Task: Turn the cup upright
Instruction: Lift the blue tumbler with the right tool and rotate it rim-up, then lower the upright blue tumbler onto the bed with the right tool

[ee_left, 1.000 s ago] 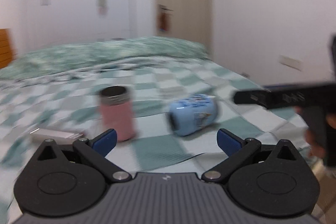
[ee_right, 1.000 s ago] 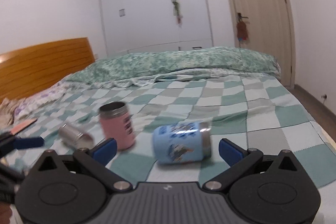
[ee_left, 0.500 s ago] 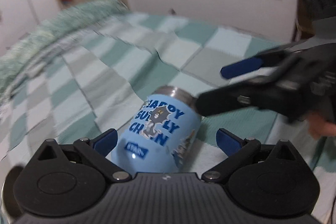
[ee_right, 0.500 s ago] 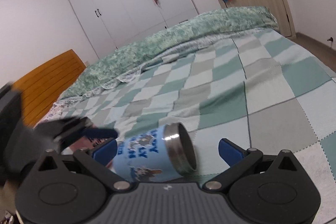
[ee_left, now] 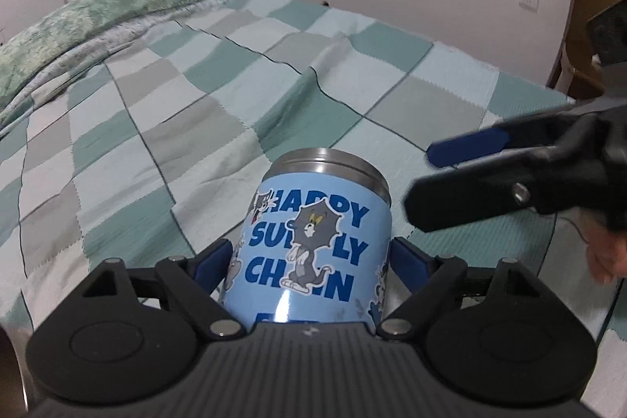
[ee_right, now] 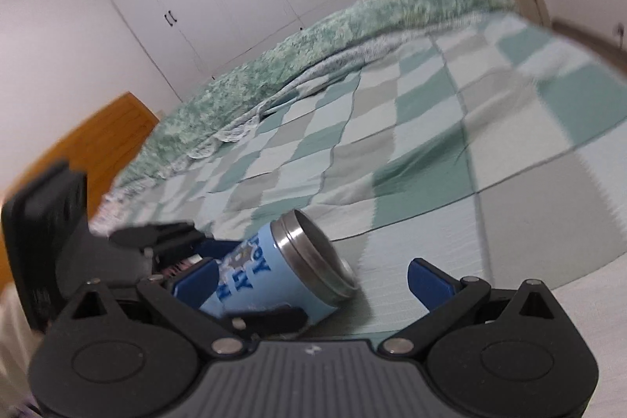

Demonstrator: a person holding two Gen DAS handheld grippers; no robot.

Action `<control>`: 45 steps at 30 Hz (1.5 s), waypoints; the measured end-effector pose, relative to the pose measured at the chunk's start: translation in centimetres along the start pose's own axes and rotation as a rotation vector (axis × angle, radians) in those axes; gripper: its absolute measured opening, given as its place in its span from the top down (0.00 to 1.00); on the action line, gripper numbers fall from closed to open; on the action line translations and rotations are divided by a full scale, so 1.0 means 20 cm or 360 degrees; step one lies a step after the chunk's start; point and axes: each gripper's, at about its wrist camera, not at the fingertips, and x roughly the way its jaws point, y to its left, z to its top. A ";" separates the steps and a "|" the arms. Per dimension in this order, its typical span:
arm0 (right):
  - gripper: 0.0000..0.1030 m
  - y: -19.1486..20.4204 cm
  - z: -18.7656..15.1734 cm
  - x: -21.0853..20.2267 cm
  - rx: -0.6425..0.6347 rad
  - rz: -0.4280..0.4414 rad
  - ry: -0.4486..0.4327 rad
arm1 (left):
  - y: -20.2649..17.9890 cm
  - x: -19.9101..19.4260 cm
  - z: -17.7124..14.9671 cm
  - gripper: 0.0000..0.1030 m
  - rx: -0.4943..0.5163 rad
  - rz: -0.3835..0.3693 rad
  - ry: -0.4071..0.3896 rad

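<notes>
On the checked bedspread [ee_left: 196, 112] lies the glossy blue cup [ee_left: 313, 253], clamped by the left tool [ee_left: 313, 261]. Only the right view shows its steel mouth; the right tool [ee_right: 313, 277] gapes, holding nothing.

Cup [ee_left: 318, 241] lies on bed [ee_left: 196, 128] btwn L gripper [ee_left: 309, 261] fingers; R gripper [ee_right: 313, 281] just beside it (rim side); pillows [ee_left: 98, 10] behind.

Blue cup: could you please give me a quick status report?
Left gripper shut on blue cup. Right gripper open, beside the steel rim. Cup on its side on checked blanket. Nothing blocking.
</notes>
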 end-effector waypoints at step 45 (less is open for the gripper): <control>0.18 0.54 0.29 0.80 -0.0297 -0.0090 0.0181 | 0.61 -0.31 -0.17 0.00 -0.0123 0.0151 -0.0545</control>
